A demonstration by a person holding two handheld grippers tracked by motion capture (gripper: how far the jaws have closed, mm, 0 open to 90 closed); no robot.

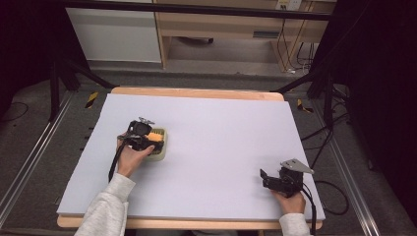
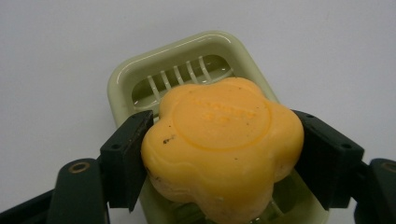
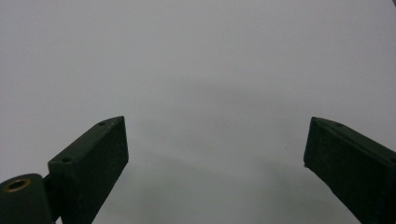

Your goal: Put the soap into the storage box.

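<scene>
An orange flower-shaped soap bar point(image 2: 222, 147) sits between the black jaws of my left gripper point(image 2: 219, 154), whose pads press its two sides. Under it lies a pale green soap dish point(image 2: 140, 77) with drain slots; the soap is just above or resting in it, I cannot tell which. From above, the left gripper point(image 1: 147, 139) is at the table's left with the orange soap point(image 1: 156, 135) over the dish point(image 1: 161, 150). My right gripper point(image 1: 265, 178) rests near the front right edge, and its jaws point(image 3: 215, 163) stand wide apart over bare grey surface.
The lavender-grey table mat point(image 1: 221, 132) lies on a wooden table. Black frame legs and cables stand on the floor at both sides, and wooden furniture stands beyond the far edge.
</scene>
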